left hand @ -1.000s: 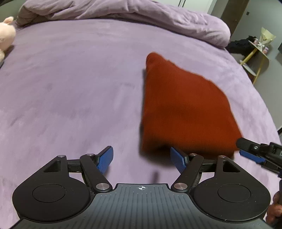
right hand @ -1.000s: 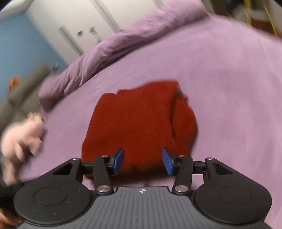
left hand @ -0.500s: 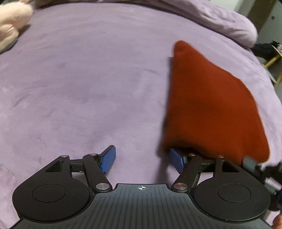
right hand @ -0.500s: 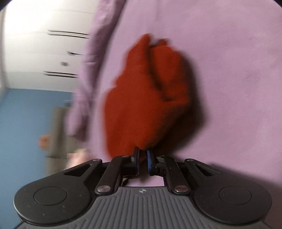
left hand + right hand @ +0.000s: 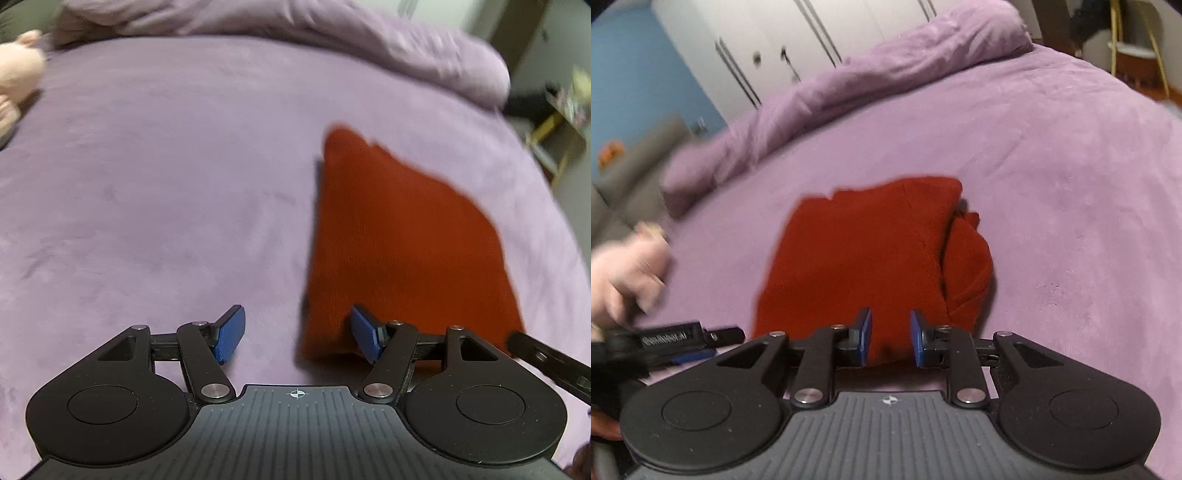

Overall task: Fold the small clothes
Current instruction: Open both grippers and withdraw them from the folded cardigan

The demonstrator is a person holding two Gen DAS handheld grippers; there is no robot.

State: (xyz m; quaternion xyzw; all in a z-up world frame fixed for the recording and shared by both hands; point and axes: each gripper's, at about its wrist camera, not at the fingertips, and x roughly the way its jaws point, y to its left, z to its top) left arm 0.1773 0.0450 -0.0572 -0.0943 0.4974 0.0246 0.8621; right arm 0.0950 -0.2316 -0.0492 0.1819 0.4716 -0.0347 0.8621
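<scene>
Purple bedding (image 5: 155, 192) is being used as the work surface, and the folded red garment (image 5: 871, 251) is being left lying flat on it, toward two o'clock in the left wrist view. The left gripper (image 5: 297, 332) is being held spread wide and empty, and the right gripper (image 5: 889, 338) is being held parted over the near hem, gripping nothing. The loose bundle at the garment's three o'clock edge is likely to be dragged open if it is snagged by a pad.

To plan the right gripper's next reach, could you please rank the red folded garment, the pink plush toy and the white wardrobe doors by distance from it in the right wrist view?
1. Red folded knit garment: directly ahead.
2. Pink plush toy: left.
3. White wardrobe doors: beyond the bed.
</scene>
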